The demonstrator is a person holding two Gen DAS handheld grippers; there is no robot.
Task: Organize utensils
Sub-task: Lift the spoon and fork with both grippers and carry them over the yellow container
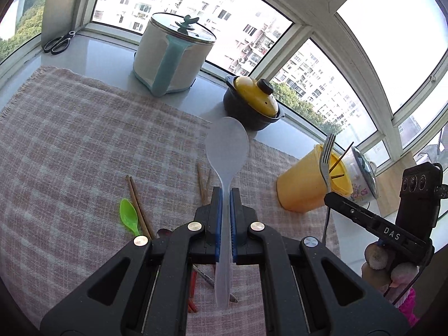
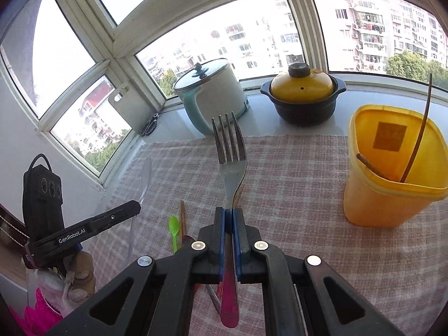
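Note:
My left gripper (image 1: 226, 193) is shut on a translucent white rice spoon (image 1: 226, 151), held off the checked cloth (image 1: 84, 145) with its bowl pointing away. My right gripper (image 2: 228, 212) is shut on a metal fork (image 2: 231, 151) with a pink handle, tines up. The fork (image 1: 326, 159) shows in the left wrist view in front of the yellow tub (image 1: 305, 187). That yellow tub (image 2: 392, 168) stands at the right with chopsticks (image 2: 417, 137) inside. On the cloth lie a green spoon (image 1: 128, 217), brown chopsticks (image 1: 138, 207) and another pair (image 1: 203, 182).
A white pot with a teal handle (image 1: 173, 56) and a black pot with a yellow lid (image 1: 252, 103) stand on the sill. Scissors (image 1: 60, 42) lie by a cutting board (image 1: 58, 8) at the far left. A floral jar (image 1: 361, 173) sits behind the tub.

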